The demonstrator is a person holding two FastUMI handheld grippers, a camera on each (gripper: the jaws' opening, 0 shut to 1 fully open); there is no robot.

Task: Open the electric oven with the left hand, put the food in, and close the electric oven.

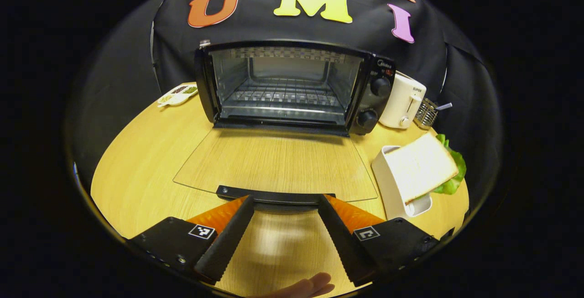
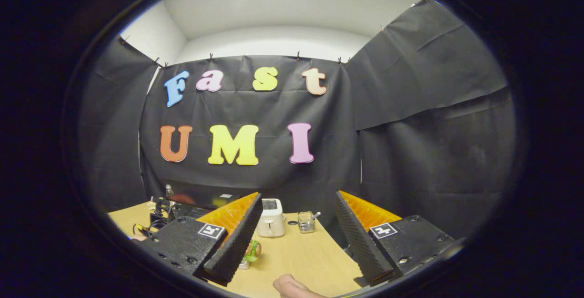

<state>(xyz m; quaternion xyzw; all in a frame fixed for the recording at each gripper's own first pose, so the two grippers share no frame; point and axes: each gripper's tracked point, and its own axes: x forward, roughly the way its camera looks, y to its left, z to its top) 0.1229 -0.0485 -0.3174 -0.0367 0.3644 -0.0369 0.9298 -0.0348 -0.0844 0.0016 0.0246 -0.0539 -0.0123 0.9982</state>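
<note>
**Two spread grippers, one open oven, and a sandwich off to the side**

Both of your grippers have their jaws spread with nothing between them. Start nearest: your left gripper (image 1: 285, 206) sits just at the door handle (image 1: 273, 195), a dark bar running crosswise to the fingers, but neither finger presses on it. Beyond the handle, the glass door (image 1: 273, 163) lies folded down flat on the wooden table (image 1: 137, 161), so the opening step looks done.

To the right of that door stands the sandwich (image 1: 424, 165), propped on edge in a white holder (image 1: 388, 184). Its long axis leans up and away, lettuce at the far side. I judge your right gripper (image 2: 296, 238) the natural one to fetch it, though it currently points high toward the booth wall.

Farthest back, the electric oven (image 1: 292, 88) faces you, its cavity open and its wire rack (image 1: 283, 92) bare.
</note>
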